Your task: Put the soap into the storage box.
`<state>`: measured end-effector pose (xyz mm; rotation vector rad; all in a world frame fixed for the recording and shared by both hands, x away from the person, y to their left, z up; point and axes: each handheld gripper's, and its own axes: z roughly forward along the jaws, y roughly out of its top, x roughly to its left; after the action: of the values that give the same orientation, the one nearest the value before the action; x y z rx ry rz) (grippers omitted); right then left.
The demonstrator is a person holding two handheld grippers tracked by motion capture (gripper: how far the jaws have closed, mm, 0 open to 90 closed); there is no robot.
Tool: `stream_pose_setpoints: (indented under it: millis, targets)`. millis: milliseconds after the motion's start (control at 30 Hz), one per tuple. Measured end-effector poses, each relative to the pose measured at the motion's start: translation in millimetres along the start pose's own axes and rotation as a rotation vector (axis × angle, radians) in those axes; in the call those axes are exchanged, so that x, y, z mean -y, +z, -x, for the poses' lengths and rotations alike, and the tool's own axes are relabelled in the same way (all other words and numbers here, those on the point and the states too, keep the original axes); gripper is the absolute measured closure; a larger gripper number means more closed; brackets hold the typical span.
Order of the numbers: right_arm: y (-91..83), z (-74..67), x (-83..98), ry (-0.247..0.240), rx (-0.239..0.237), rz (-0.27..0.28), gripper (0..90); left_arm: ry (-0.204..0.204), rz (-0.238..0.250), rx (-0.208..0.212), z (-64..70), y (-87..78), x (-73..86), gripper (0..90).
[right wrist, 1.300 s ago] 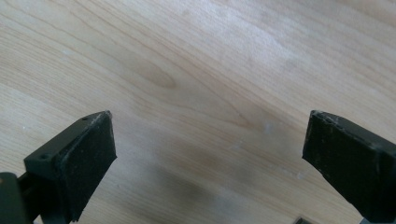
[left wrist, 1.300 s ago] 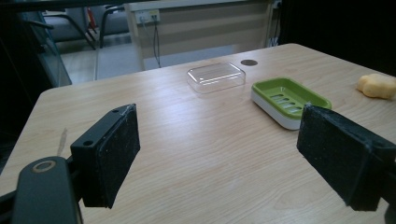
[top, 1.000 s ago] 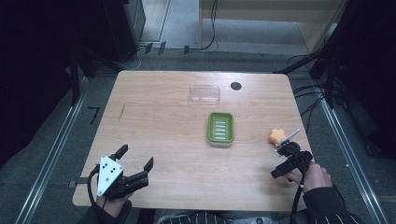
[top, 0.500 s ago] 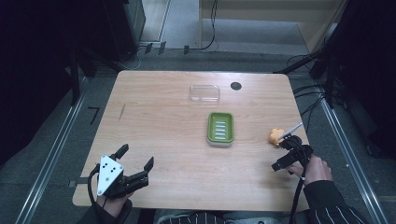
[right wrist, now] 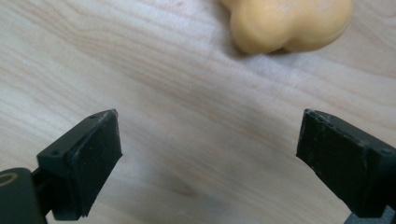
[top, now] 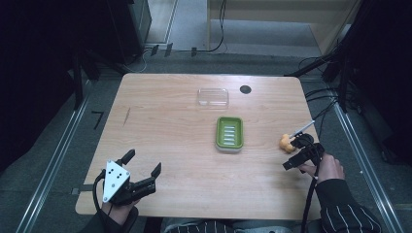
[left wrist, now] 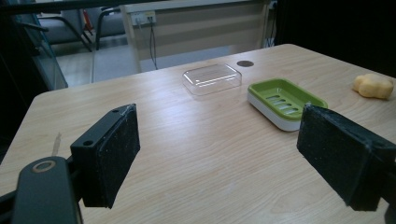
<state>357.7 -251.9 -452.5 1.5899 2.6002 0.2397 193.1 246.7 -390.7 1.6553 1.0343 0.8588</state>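
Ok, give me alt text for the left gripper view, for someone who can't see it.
Two black padded jaws of the open left gripper frame a light wooden table. Beyond them sits a green slotted soap dish on a white base, with a clear plastic lid behind it. A lumpy orange object lies at the far right.

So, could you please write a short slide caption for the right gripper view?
Open right gripper poised over the wooden table, its jaws apart, just short of the orange lumpy object.
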Motion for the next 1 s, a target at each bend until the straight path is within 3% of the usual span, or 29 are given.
stream_pose_setpoints:
  millis: [500, 833, 1000]
  targets:
    - [-0.4, 16.3, -19.3, -0.013, 0.011, 0.045, 13.1, 0.002, -0.002, -0.007, -0.4, -1.8, 0.6, 13.7]
    - [4.4, 26.5, -32.9, -0.021, 0.005, 0.042, 13.9, 0.006, -0.006, -0.011, -0.5, -3.4, 1.2, 13.7]
    - [6.3, 27.3, -40.3, -0.039, 0.01, 0.031, 19.0, 0.003, -0.004, -0.011, -1.0, -3.8, 1.3, 13.7]
